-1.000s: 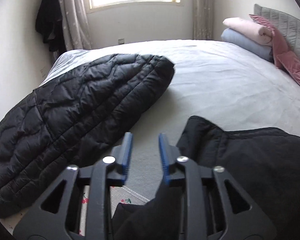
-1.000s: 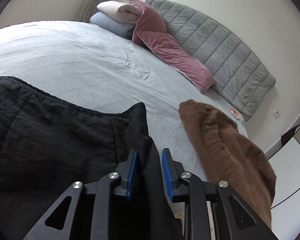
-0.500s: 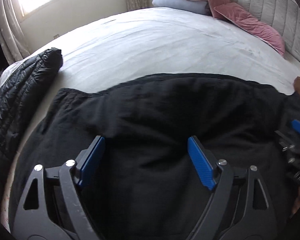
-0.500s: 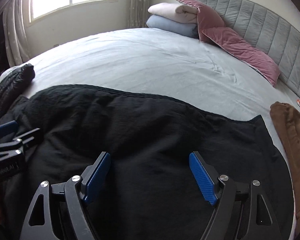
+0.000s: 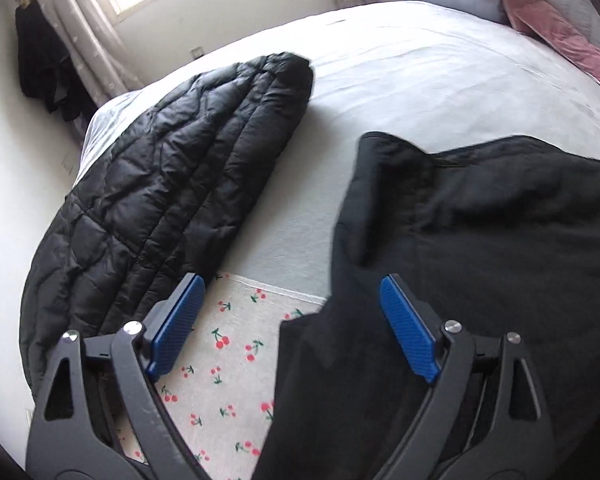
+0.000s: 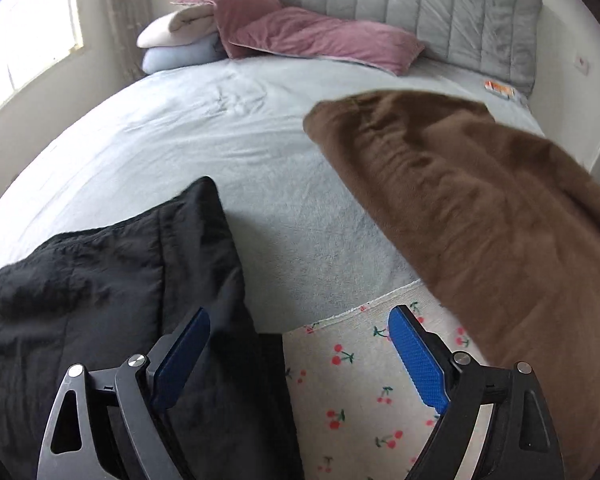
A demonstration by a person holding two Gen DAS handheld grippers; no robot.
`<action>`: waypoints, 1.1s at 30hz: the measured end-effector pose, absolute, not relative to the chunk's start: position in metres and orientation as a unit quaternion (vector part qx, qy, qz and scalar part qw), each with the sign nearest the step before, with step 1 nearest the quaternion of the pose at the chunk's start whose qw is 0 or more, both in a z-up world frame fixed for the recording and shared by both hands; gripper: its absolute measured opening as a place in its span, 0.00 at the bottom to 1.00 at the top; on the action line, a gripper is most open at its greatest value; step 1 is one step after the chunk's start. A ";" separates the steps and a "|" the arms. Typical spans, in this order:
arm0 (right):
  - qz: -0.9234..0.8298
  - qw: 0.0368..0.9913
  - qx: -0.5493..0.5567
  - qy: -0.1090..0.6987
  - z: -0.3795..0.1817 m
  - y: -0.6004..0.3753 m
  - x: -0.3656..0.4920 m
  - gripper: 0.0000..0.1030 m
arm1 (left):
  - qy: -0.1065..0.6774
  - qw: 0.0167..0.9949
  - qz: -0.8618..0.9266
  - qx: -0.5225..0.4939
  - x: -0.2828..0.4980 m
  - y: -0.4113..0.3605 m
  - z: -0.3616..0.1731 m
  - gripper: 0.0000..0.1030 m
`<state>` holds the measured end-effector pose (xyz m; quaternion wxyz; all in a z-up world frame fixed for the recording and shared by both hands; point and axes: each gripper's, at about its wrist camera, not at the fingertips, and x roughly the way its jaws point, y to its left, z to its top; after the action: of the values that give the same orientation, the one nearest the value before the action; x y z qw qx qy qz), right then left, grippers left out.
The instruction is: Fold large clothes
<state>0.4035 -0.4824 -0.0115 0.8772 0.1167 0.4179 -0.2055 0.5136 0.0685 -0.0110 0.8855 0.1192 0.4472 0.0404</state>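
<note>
A black cloth garment (image 5: 480, 240) lies on the grey bed sheet (image 5: 420, 80), its near part hanging over the bed's front edge. My left gripper (image 5: 290, 326) is open and empty above the garment's left edge. The same garment (image 6: 100, 288) fills the lower left of the right wrist view. My right gripper (image 6: 300, 356) is open and empty over the garment's right edge, its left finger (image 6: 180, 356) above the black cloth.
A black quilted puffer jacket (image 5: 160, 200) lies at the bed's left. A brown garment (image 6: 480, 220) lies at the right. A cherry-print sheet (image 6: 360, 392) covers the bed's front edge. Pink pillows (image 6: 312, 36), folded blankets (image 6: 176, 40) and a grey headboard (image 6: 420, 12) are at the far end.
Both grippers went from nearly shut on the black garment's corners to wide open. They then swung apart from the garment's middle, the left toward its left edge, the right toward its right edge.
</note>
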 end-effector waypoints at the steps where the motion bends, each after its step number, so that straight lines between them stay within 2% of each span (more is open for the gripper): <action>1: -0.190 0.884 0.115 0.412 -0.002 -0.473 0.395 0.89 | 0.440 0.889 0.017 0.122 0.502 0.057 -0.003 0.88; 6: -0.092 0.904 0.095 0.406 0.012 -0.390 0.357 0.90 | 0.421 0.895 -0.106 0.101 0.433 -0.011 0.020 0.88; 10: -0.034 0.900 0.074 0.429 -0.018 -0.325 0.340 0.90 | 0.439 0.882 -0.139 0.101 0.395 -0.028 -0.007 0.88; 14: -0.054 0.879 0.070 0.469 -0.067 -0.351 0.321 0.90 | 0.484 0.865 -0.100 0.086 0.392 0.030 -0.054 0.91; 16: -0.036 0.889 0.055 0.453 -0.070 -0.366 0.304 0.88 | 0.468 0.877 -0.073 0.083 0.387 0.070 -0.053 0.91; 19: -0.101 0.877 -0.006 0.469 -0.059 -0.374 0.287 0.88 | 0.480 0.873 -0.040 0.073 0.379 0.120 -0.040 0.91; 24: -0.105 0.880 0.103 0.453 -0.041 -0.423 0.249 0.89 | 0.507 0.858 -0.067 -0.055 0.358 0.187 -0.020 0.90; 30: -0.101 0.839 0.247 0.474 -0.075 -0.468 0.224 0.89 | 0.574 0.788 -0.128 -0.185 0.352 0.204 -0.061 0.90; 33: -0.065 0.828 0.318 0.457 -0.092 -0.477 0.224 0.90 | 0.554 0.789 -0.137 -0.226 0.357 0.202 -0.069 0.89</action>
<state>0.2244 -0.4766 -0.0920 0.8281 0.3183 0.4568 -0.0652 0.3571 0.2025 -0.0690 0.7893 -0.2264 0.5541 -0.1365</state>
